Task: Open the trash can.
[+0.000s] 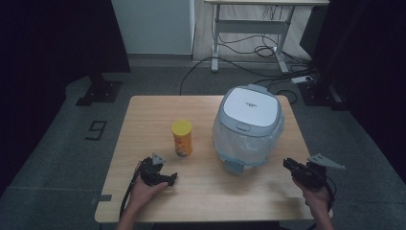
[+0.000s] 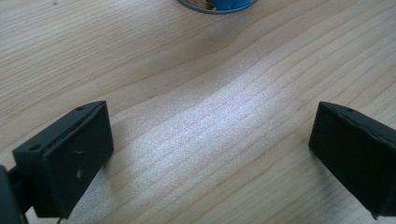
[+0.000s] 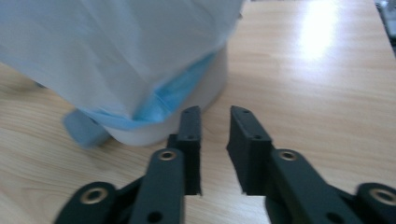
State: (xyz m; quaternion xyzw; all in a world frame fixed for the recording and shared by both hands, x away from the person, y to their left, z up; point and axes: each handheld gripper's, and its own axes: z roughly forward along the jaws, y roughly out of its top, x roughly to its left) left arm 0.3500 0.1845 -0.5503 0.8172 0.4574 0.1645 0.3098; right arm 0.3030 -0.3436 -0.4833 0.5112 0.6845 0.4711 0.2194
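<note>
In the high view, a lidded bin (image 1: 248, 127) lined with a thin translucent bag stands at the two o'clock part of the wooden table (image 1: 143, 115), with a yellow canister (image 1: 182, 138) just to its nine o'clock. The right gripper (image 1: 288, 164) hangs off the bin's four o'clock side, apart from it. The left gripper (image 1: 173, 178) rests on the table at seven o'clock of the canister.

In the left gripper view, the jaws stand wide with only bare table between them; the canister's base (image 2: 215, 4) peeks in at twelve o'clock.

In the right gripper view, the jaws are drawn nearly together with a narrow gap, holding nothing. The bag (image 3: 107, 51) drapes slackly over the bin's wall at eleven o'clock, its blue edge (image 3: 180, 93) bunched just above the base.

The bin looks like stiff, hollow plastic, probably light but bulky and smooth, too wide for one gripper to span. The bag is likely flimsy, slippery and easy to tear, so a pinch on the gathered blue edge seems the safest hold.
</note>
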